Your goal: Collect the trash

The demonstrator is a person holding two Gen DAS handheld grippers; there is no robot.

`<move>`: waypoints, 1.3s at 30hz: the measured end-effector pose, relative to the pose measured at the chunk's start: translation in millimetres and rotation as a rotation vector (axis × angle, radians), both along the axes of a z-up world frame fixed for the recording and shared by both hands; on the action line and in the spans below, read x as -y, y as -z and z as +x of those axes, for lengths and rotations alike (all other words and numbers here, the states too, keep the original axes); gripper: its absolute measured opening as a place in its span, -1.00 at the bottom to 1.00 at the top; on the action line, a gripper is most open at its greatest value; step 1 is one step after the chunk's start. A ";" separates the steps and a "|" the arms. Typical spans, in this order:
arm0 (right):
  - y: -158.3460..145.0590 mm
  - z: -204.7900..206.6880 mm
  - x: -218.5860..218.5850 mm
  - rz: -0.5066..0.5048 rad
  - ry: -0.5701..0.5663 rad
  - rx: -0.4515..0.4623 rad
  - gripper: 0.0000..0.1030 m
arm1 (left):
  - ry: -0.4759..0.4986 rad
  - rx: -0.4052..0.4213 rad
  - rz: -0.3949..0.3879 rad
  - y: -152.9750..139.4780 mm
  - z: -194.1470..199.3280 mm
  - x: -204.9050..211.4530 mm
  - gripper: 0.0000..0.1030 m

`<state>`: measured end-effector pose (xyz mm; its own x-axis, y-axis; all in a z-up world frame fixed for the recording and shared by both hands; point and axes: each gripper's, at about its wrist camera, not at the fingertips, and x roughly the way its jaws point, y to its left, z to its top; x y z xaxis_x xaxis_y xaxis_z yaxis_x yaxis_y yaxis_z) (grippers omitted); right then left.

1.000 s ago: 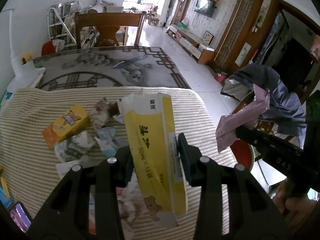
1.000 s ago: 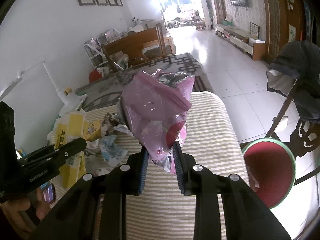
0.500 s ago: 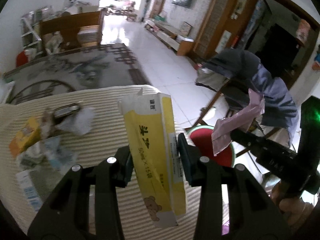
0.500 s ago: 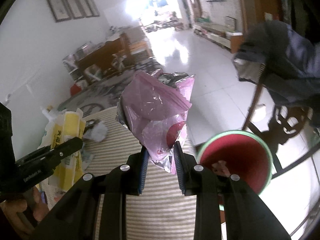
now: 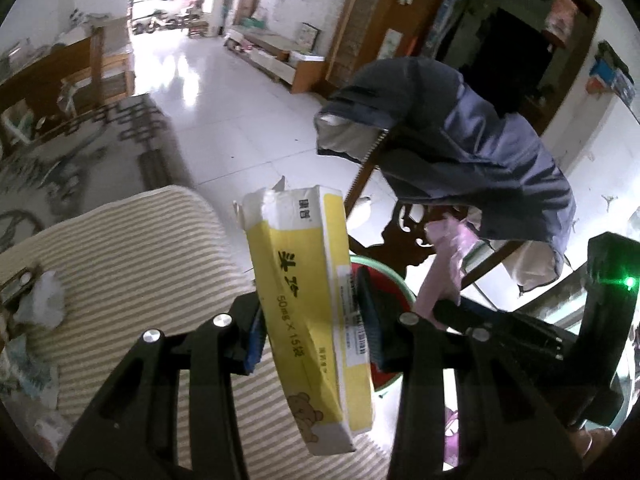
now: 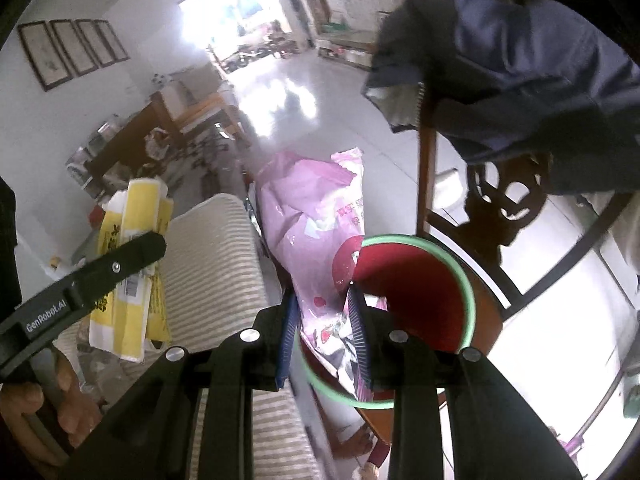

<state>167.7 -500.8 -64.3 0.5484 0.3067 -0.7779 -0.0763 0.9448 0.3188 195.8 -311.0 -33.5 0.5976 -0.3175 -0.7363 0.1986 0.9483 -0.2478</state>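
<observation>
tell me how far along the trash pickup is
Done: nothing visibly binned. In hand: left gripper holds the yellow carton; right gripper, jaws just opening, has the pink bag over the red bin. Left: crumpled paper on the striped tablecloth.

Left gripper [image 5: 312, 326]: two black plastic fingers [image 5: 224, 360] with slotted arms, each carrying round silver screws and a blue ribbed pad at the tip. Right gripper [image 6: 322, 330]: identical black build, silver screws and blue ridged pads. From the right wrist view, one left finger bore white "GenRobot.AI" lettering. A green indicator light [image 5: 630, 282] glowed on the right unit's black housing
</observation>
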 end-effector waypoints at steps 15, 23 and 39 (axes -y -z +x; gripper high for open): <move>0.2 -1.4 15.0 0.057 0.086 -0.003 0.41 | -0.042 0.009 -0.003 -0.3 -9.5 -12.0 0.57; -6.1 -0.1 -37.3 0.023 -0.009 0.011 0.53 | -0.149 0.025 0.008 -8.1 -44.6 -75.9 0.57; -1.2 -35.1 -181.3 -0.014 -0.181 -0.031 0.53 | -0.511 -0.093 0.025 27.2 -150.0 -281.1 0.57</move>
<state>132.6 -319.5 -63.1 0.4611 0.3876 -0.7983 -0.2358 0.9207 0.3108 45.8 -29.9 -60.7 0.6038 0.0159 -0.7970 -0.3131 0.9242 -0.2187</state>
